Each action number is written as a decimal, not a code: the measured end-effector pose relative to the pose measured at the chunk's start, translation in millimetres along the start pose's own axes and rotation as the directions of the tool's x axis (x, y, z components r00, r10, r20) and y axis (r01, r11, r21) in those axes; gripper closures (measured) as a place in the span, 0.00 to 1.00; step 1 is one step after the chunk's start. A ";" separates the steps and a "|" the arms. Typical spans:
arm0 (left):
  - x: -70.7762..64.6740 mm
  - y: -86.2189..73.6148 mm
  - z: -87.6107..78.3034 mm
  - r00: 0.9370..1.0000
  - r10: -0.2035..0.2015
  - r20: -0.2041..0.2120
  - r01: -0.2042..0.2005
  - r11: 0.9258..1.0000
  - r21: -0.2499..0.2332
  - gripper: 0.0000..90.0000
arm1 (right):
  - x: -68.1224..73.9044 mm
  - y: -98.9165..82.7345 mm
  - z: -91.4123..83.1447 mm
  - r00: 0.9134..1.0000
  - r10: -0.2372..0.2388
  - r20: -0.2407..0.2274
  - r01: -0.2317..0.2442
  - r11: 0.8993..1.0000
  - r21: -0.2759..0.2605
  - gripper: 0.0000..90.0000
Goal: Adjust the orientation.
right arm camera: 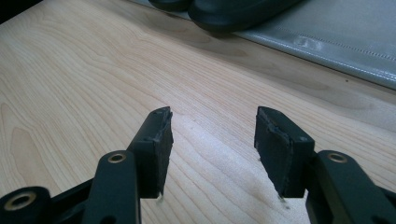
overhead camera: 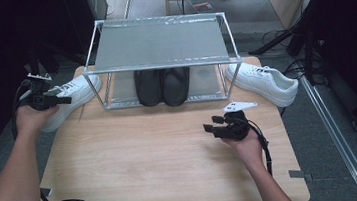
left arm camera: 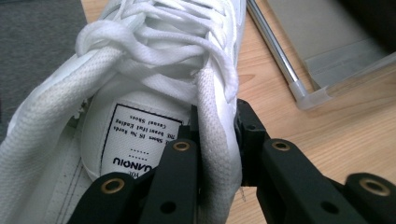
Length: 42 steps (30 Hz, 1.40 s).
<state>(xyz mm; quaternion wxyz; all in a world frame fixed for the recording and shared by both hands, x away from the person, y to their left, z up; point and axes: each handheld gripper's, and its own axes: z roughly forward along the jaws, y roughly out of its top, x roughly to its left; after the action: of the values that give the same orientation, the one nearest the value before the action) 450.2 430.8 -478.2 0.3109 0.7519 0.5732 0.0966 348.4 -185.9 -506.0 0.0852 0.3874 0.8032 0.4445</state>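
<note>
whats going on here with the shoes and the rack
A person at a wooden table works with a hand-held gripper in each hand. The left hand-held gripper is shut on the padded collar of the white sneaker lying left of the metal shoe rack. The right hand-held gripper hangs open over bare wood, holding nothing. A pair of black shoes sits on the rack's lower shelf, and a second white sneaker lies to the right of the rack.

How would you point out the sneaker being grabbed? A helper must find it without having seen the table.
Start at the metal shoe rack on the wooden table, with black shoes on its lower shelf. A white sneaker lies at each end; take the left white sneaker. Only this one has the left tool clamped on its heel collar.
</note>
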 end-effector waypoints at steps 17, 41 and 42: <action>-6.3 -4.5 -30.2 0.998 -0.066 -0.010 0.065 0.992 -0.113 0.93 | 2.0 4.4 6.7 0.999 -0.013 -0.029 0.014 1.000 0.005 0.53; -52.1 -52.5 -80.4 0.997 -0.058 -0.042 0.053 0.993 -0.106 0.93 | 6.9 22.2 25.4 0.995 -0.013 -0.104 0.014 1.000 0.003 0.51; -54.2 -55.6 -82.1 0.997 -0.063 -0.046 0.058 0.993 -0.108 0.93 | 7.0 22.6 25.9 0.994 -0.011 -0.104 0.011 1.000 0.000 0.51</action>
<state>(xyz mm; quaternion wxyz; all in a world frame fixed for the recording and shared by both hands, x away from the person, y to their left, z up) 346.9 418.4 -434.2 0.3391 0.7141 0.5971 0.1359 368.4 -157.3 -502.3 0.0454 0.3591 0.8089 0.4633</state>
